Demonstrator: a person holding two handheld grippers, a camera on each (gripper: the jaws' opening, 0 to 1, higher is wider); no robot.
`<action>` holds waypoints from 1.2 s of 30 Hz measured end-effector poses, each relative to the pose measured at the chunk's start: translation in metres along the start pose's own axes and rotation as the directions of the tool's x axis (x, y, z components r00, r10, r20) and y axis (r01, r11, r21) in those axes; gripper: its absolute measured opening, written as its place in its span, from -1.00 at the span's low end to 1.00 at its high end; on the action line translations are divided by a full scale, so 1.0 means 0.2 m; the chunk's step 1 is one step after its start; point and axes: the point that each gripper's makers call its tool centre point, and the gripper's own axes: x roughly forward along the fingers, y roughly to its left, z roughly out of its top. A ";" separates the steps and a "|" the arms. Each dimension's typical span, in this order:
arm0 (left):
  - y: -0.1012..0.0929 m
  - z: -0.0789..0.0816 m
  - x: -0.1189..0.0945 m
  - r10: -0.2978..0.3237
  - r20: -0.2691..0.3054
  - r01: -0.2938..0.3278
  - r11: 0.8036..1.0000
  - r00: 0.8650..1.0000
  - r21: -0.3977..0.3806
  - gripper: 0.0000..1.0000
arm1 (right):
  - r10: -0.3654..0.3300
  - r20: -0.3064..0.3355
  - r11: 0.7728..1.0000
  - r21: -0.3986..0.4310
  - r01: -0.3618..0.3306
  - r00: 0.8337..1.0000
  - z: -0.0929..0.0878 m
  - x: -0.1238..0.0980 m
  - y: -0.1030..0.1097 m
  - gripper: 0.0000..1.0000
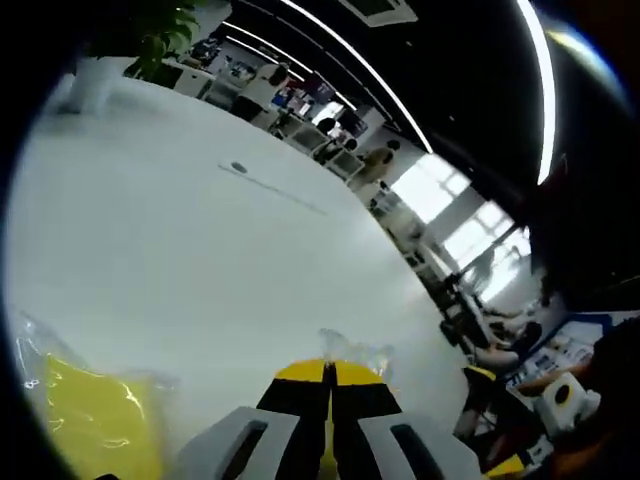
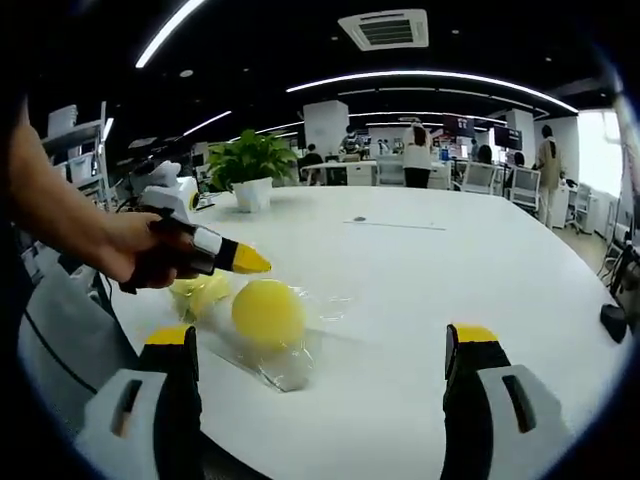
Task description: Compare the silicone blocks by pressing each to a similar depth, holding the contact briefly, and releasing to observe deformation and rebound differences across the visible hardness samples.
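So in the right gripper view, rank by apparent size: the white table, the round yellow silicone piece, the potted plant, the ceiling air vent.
Largest to smallest as they look:
1. white table
2. potted plant and yellow silicone piece: look alike, and nearness inflates the silicone piece, so unranked
3. ceiling air vent

No legible text or labels

Probably an open-plan office: desks, strip lights, ceiling vent.

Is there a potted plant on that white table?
Yes, a leafy green potted plant stands at the far side of the white table in the right gripper view.
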 end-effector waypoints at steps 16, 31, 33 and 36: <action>0.12 -0.11 0.09 0.088 -0.111 -0.078 0.993 0.990 0.093 -1.00 | 0.009 -0.031 1.000 -0.022 -0.010 0.999 -0.02 0.01 0.01 0.93; 0.20 -0.08 0.07 0.177 -0.129 -0.145 0.963 0.976 0.229 -0.63 | 0.002 -0.039 1.000 -0.023 -0.003 0.999 -0.03 0.02 0.00 0.93; 0.20 -0.04 0.05 0.169 -0.096 -0.143 0.961 0.981 0.235 -0.51 | 0.000 -0.042 1.000 -0.023 -0.001 0.999 -0.03 0.02 0.00 0.93; 0.12 0.11 0.00 0.075 0.057 -0.084 0.982 0.996 0.170 -0.16 | -0.005 -0.051 0.999 -0.039 0.003 0.999 -0.04 0.02 0.00 0.93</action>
